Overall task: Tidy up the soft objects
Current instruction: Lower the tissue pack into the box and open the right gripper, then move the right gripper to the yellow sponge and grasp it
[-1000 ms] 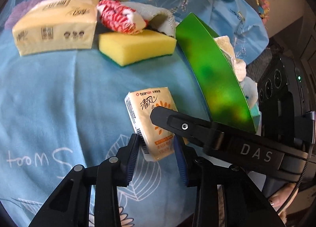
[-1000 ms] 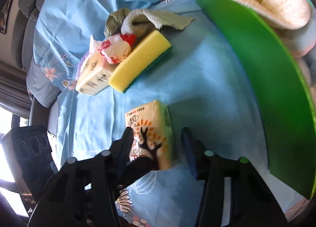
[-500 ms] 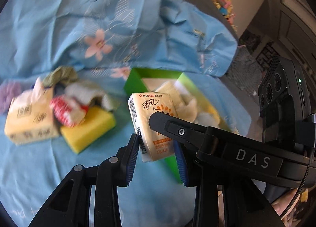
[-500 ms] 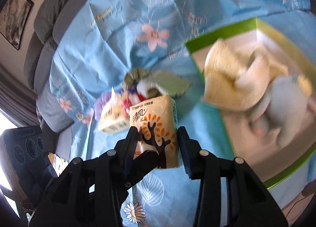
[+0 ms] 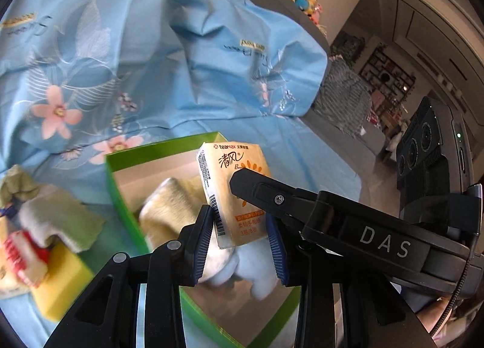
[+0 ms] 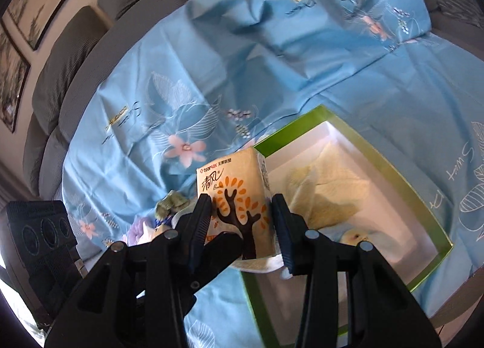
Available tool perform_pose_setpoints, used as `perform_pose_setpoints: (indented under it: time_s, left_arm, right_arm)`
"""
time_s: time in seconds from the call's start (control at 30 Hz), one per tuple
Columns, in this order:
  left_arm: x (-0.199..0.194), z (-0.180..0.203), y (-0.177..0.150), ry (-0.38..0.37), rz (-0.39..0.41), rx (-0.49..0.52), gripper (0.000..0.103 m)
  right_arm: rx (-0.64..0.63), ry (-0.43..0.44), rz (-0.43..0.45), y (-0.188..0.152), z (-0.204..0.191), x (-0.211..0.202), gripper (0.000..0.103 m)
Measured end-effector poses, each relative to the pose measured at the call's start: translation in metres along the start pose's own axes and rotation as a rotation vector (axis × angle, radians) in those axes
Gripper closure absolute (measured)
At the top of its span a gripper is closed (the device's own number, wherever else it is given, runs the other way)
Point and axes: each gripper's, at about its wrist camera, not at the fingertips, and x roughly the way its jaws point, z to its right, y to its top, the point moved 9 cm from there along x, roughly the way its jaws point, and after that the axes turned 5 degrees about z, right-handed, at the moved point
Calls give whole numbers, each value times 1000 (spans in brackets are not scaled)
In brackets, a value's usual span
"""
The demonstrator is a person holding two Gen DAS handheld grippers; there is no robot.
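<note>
A small cream tissue pack (image 5: 233,184) with an orange tree print is held in the air by both grippers. My left gripper (image 5: 239,236) is shut on its lower end, and my right gripper (image 6: 243,227) is shut on the same pack (image 6: 233,193); the right gripper's finger crosses in front of it in the left view. The pack hangs over the near left corner of a green-rimmed box (image 5: 124,205) (image 6: 390,163), which holds a cream fluffy towel (image 5: 169,205) (image 6: 326,193) and a pale blue plush (image 5: 254,269).
On the blue flowered sheet (image 5: 99,45) left of the box lie a yellow sponge (image 5: 60,284), a red-and-white item (image 5: 24,254), a green-beige cloth (image 5: 57,221) and a larger tissue pack at the edge. Grey sofa cushions (image 6: 75,54) are behind.
Both grippers have lifted the tissue pack off the sheet and carried it right, from beside the sponge to above the green box.
</note>
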Motion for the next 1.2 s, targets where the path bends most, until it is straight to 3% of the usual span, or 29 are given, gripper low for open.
perform_pose_setpoints:
  time_s: [0.17, 0.57, 0.6, 0.67, 0.7, 0.73, 0.83, 0.97, 1.03, 1.2]
  left_arm:
    - [29, -4, -3, -30, -39, -51, 66]
    - [57, -20, -19, 0, -106, -96, 66]
    - [55, -19, -20, 0, -107, -94, 66]
    - [49, -16, -20, -18, -117, -99, 66]
    - [43, -15, -20, -24, -120, -104, 66]
    - [40, -15, -18, -16, -121, -104, 58]
    - [20, -18, -13, 29, -95, -88, 33]
    - [-12, -29, -13, 70, -60, -100, 31]
    - [-31, -41, -16, 91, -44, -126, 31]
    - [-80, -81, -30, 181, 5, -202, 31]
  right_arm:
    - [35, -57, -15, 9, 27, 17, 62]
    - [78, -96, -84, 3, 60, 49, 61]
    - [77, -94, -86, 2, 60, 48, 60]
    - [67, -94, -72, 1, 56, 44, 49]
    - [61, -95, -59, 2, 54, 41, 38]
    - [52, -95, -45, 4, 51, 37, 32]
    - [20, -98, -2, 10, 38, 20, 28]
    - [-17, -90, 24, 12, 18, 0, 25]
    - [-24, -69, 30, 10, 7, -8, 13]
    - [-40, 8, 4, -9, -28, -15, 11]
